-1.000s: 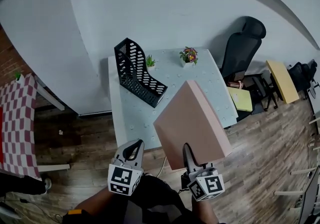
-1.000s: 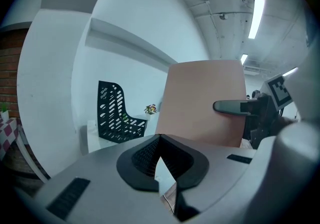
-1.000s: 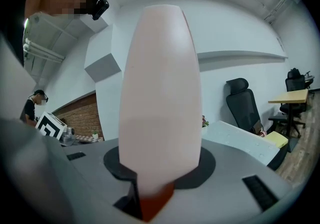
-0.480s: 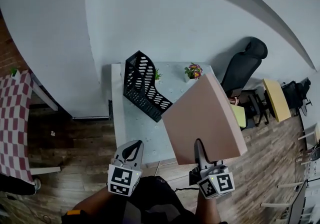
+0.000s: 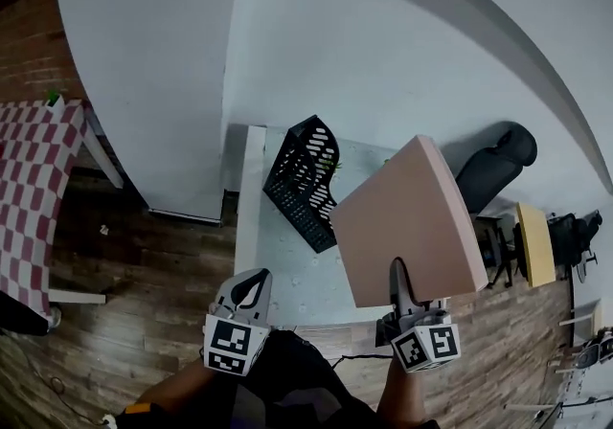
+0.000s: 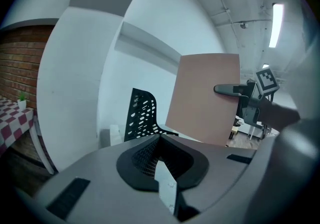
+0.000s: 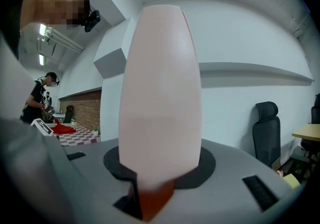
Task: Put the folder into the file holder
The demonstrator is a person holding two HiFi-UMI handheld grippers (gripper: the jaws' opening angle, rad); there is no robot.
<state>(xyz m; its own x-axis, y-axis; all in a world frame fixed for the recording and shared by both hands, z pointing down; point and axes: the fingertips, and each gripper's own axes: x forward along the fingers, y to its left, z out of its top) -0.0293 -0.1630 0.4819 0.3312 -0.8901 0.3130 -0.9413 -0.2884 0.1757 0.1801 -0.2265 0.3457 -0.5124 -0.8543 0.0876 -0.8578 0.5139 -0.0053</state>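
Note:
A pink folder (image 5: 407,221) stands on edge above the table's near right side, and my right gripper (image 5: 396,270) is shut on its lower edge. In the right gripper view the folder (image 7: 161,93) fills the middle and rises from between the jaws. The black perforated file holder (image 5: 305,178) stands on the white table (image 5: 287,269), left of the folder and apart from it. My left gripper (image 5: 257,280) hangs in front of the table's near edge, shut and holding nothing. The left gripper view shows the holder (image 6: 142,115) ahead, with the folder (image 6: 205,98) to its right.
A white wall and pillar (image 5: 163,73) back the table. A black office chair (image 5: 498,164) and a yellow table (image 5: 533,243) stand to the right. A red-checked table (image 5: 29,188) is at the left. A small plant (image 5: 330,164) peeks from behind the holder. A person (image 7: 40,100) stands far left.
Both grippers have moved forward toward the table. The right gripper has lifted the folder higher, and the file holder now lies closer, just left of the folder.

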